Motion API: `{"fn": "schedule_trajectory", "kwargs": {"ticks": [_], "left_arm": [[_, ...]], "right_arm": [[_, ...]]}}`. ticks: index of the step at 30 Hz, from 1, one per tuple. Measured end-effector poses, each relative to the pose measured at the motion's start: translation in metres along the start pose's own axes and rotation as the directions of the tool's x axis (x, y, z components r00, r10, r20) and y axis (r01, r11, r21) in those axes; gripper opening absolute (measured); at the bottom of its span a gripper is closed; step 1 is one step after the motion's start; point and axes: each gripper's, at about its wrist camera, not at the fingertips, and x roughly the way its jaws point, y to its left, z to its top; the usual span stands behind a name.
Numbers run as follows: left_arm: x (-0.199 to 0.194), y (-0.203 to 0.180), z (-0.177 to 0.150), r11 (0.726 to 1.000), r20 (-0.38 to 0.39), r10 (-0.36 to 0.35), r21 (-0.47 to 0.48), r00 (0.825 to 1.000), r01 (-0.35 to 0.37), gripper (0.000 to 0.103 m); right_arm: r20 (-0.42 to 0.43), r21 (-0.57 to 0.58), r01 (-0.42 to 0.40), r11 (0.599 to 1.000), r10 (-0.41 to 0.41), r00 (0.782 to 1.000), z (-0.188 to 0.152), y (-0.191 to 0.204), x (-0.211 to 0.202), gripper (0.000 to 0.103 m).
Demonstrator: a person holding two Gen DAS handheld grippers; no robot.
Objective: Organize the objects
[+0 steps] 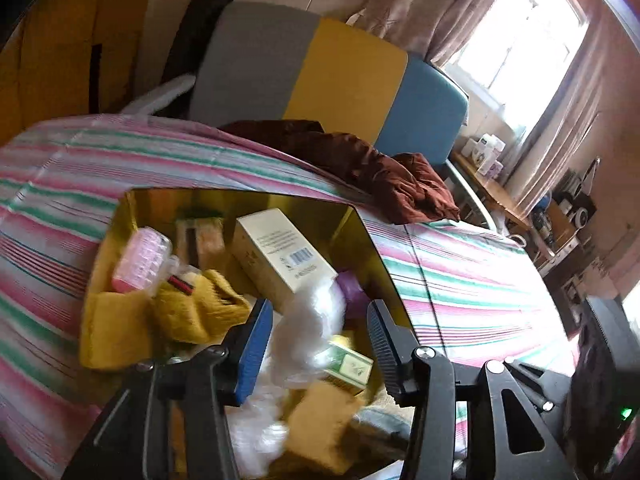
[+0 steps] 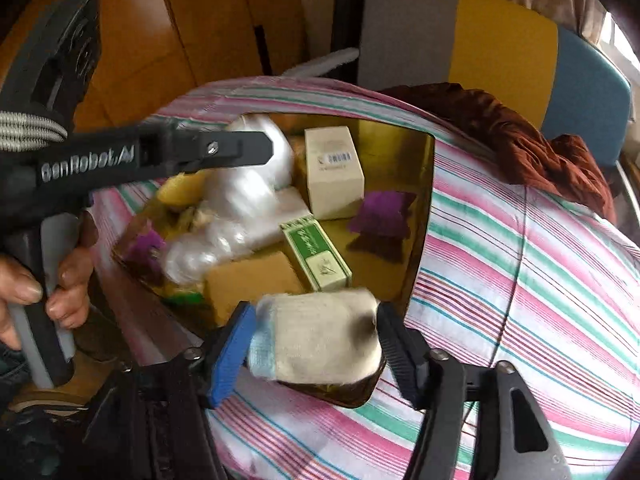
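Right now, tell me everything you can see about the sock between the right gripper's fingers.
The sock is a rolled, cream knit bundle with a pale blue cuff at its left end and a dark smudge toward its right. It looks soft and woolly. It lies crosswise between the right gripper fingers, over the near edge of the gold tray. Whether the pads press it is unclear; blur hides the contact.
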Motion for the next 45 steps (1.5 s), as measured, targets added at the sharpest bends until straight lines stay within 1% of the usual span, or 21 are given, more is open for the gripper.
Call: {"fn": "schedule_trajectory", "kwargs": {"ticks": [2, 4, 7, 13, 16, 18, 23, 24, 25, 27, 32, 37, 40, 41, 42, 43, 44, 45], "left_arm": [[0.001, -0.002, -0.003, 0.999, 0.004, 0.027, 0.019, 1.000, -0.027, 0.050], [0.000, -0.001, -0.008, 0.999, 0.002, 0.035, 0.028, 0.999, -0.035, 0.050], [-0.005, 0.002, -0.019, 0.996, 0.007, 0.070, 0.046, 0.998, -0.070, 0.051], [-0.018, 0.010, -0.033, 0.991, 0.024, 0.127, 0.036, 0.992, -0.128, 0.059], [-0.030, 0.009, -0.039, 0.983, 0.057, 0.172, 0.055, 0.983, -0.175, 0.064], [-0.037, 0.009, -0.041, 0.977, 0.076, 0.202, 0.056, 0.976, -0.206, 0.072], [-0.053, 0.009, -0.045, 0.961, 0.121, 0.261, 0.060, 0.958, -0.269, 0.082], [-0.055, 0.009, -0.046, 0.959, 0.124, 0.268, 0.060, 0.956, -0.277, 0.086], [-0.057, 0.009, -0.047, 0.957, 0.128, 0.275, 0.059, 0.953, -0.284, 0.088], [-0.063, 0.008, -0.050, 0.950, 0.144, 0.297, 0.059, 0.944, -0.307, 0.094], [-0.074, 0.004, -0.059, 0.942, 0.167, 0.318, 0.057, 0.933, -0.331, 0.103], [-0.083, -0.002, -0.066, 0.935, 0.178, 0.333, 0.062, 0.926, -0.348, 0.103], [-0.087, -0.002, -0.069, 0.934, 0.176, 0.342, 0.044, 0.923, -0.355, 0.103], [-0.088, -0.003, -0.070, 0.929, 0.179, 0.358, 0.034, 0.916, -0.369, 0.103], [-0.089, -0.004, -0.071, 0.917, 0.180, 0.386, 0.032, 0.905, -0.397, 0.103], [-0.089, -0.006, -0.071, 0.909, 0.180, 0.402, 0.037, 0.898, -0.415, 0.103], [-0.091, -0.006, -0.072, 0.908, 0.184, 0.404, 0.039, 0.896, -0.417, 0.103], [-0.094, -0.006, -0.073, 0.912, 0.189, 0.395, 0.038, 0.899, -0.408, 0.103]], "right_arm": [[0.008, 0.018, -0.001, 1.000, 0.001, 1.000, -0.001, -0.003, 0.002, 0.069], [0.011, 0.028, -0.007, 1.000, 0.007, 1.000, -0.003, -0.004, 0.003, 0.069], [0.018, 0.044, -0.017, 0.999, 0.017, 1.000, -0.006, -0.005, 0.003, 0.069], [0.050, 0.081, -0.037, 0.996, 0.033, 0.998, -0.013, -0.001, -0.003, 0.069], [0.064, 0.100, -0.035, 0.994, 0.029, 0.998, -0.015, 0.001, -0.005, 0.069], [0.074, 0.112, -0.030, 0.993, 0.022, 0.997, -0.015, 0.003, -0.006, 0.069], [0.105, 0.131, 0.006, 0.991, -0.020, 0.994, -0.016, 0.009, -0.010, 0.074], [0.110, 0.136, 0.011, 0.991, -0.026, 0.994, -0.017, 0.010, -0.011, 0.074], [0.116, 0.142, 0.017, 0.990, -0.034, 0.993, -0.018, 0.011, -0.013, 0.074], [0.129, 0.154, 0.034, 0.987, -0.054, 0.990, -0.019, 0.013, -0.016, 0.075], [0.167, 0.193, 0.084, 0.978, -0.118, 0.979, -0.025, 0.018, -0.027, 0.076], [0.189, 0.214, 0.138, 0.967, -0.180, 0.965, -0.034, 0.024, -0.037, 0.076], [0.191, 0.228, 0.151, 0.962, -0.197, 0.962, -0.037, 0.026, -0.038, 0.076], [0.192, 0.231, 0.154, 0.961, -0.200, 0.961, -0.037, 0.026, -0.038, 0.076], [0.195, 0.233, 0.158, 0.959, -0.206, 0.959, -0.038, 0.027, -0.039, 0.076], [0.199, 0.238, 0.162, 0.958, -0.211, 0.957, -0.039, 0.027, -0.040, 0.076], [0.201, 0.241, 0.162, 0.957, -0.213, 0.956, -0.039, 0.027, -0.040, 0.076], [0.203, 0.245, 0.163, 0.956, -0.215, 0.955, -0.039, 0.027, -0.041, 0.076]]}}
